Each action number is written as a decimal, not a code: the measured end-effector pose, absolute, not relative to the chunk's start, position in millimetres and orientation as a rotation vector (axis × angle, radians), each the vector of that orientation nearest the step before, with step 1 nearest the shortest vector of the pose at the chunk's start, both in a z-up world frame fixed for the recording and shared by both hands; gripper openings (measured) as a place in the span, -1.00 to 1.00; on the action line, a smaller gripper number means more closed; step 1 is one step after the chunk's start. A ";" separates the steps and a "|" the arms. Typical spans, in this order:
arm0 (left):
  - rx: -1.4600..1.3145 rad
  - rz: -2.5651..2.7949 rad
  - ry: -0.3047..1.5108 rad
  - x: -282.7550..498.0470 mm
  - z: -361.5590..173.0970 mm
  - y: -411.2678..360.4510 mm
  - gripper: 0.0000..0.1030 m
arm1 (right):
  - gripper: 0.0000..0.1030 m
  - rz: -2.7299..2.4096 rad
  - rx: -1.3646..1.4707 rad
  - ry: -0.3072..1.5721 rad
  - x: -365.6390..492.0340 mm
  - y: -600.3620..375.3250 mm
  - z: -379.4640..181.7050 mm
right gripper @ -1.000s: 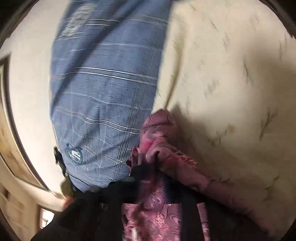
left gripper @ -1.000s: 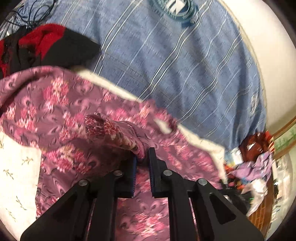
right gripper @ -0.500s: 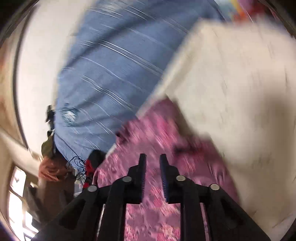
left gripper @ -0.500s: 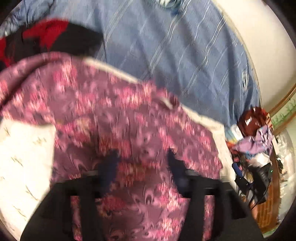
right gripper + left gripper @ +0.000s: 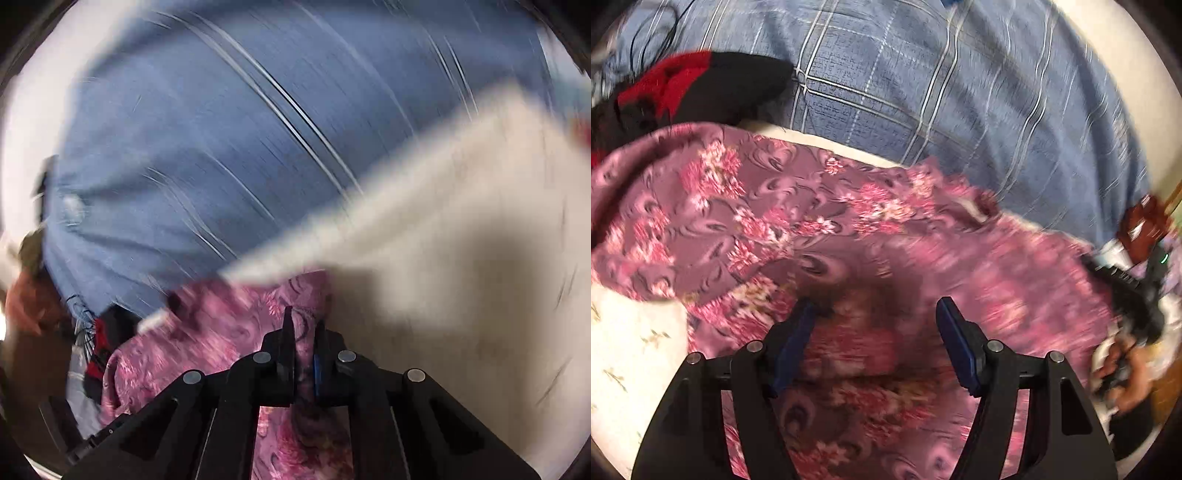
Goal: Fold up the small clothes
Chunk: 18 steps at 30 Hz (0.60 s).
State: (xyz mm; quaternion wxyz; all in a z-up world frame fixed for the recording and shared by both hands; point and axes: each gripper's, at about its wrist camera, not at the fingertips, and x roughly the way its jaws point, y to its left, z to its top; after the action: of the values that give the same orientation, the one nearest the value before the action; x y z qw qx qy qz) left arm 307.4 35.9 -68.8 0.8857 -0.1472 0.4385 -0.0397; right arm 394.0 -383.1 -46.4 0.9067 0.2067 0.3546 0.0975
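Folding looks barely started: pink floral garment [image 5: 820,221] lies rumpled on the cream sheet [image 5: 624,332] (beside a blue blanket [image 5: 960,92]); left gripper [image 5: 873,332] gapes above it, right gripper [image 5: 303,347], just closing, pinches its edge.

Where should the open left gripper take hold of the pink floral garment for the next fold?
Probably the garment's far edge by the cream sheet, coming from above: the left gripper hovers open over flat middle cloth, while that hem offers a pinchable border.
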 end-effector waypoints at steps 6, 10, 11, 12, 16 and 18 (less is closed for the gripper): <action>-0.186 -0.078 0.906 298.8 -63.3 18.9 0.31 | -0.58 0.092 0.270 0.885 404.0 -376.3 -69.4; -0.347 -0.161 0.843 290.0 -43.0 39.8 0.31 | -0.58 0.226 0.397 0.745 357.5 -381.6 -38.1; -0.360 -0.159 0.843 290.5 -43.8 42.4 0.31 | -0.59 0.256 0.381 0.744 348.4 -376.3 -37.5; -0.371 -0.152 0.857 292.0 -48.0 44.7 0.31 | -0.59 0.278 0.354 0.749 338.8 -368.9 -40.1; -0.334 -0.126 0.940 304.2 -70.7 35.6 0.31 | -0.68 0.224 0.331 0.890 337.3 -361.7 -86.7; -0.310 -0.115 0.949 303.4 -69.0 30.7 0.31 | -0.70 0.230 0.362 0.791 325.7 -364.2 -93.3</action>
State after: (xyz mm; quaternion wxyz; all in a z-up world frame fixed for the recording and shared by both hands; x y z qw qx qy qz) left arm 303.4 30.7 -69.0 0.8765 -0.1485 0.4546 -0.0551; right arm 325.7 -364.2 -93.3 0.9005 0.1749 0.3822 0.1113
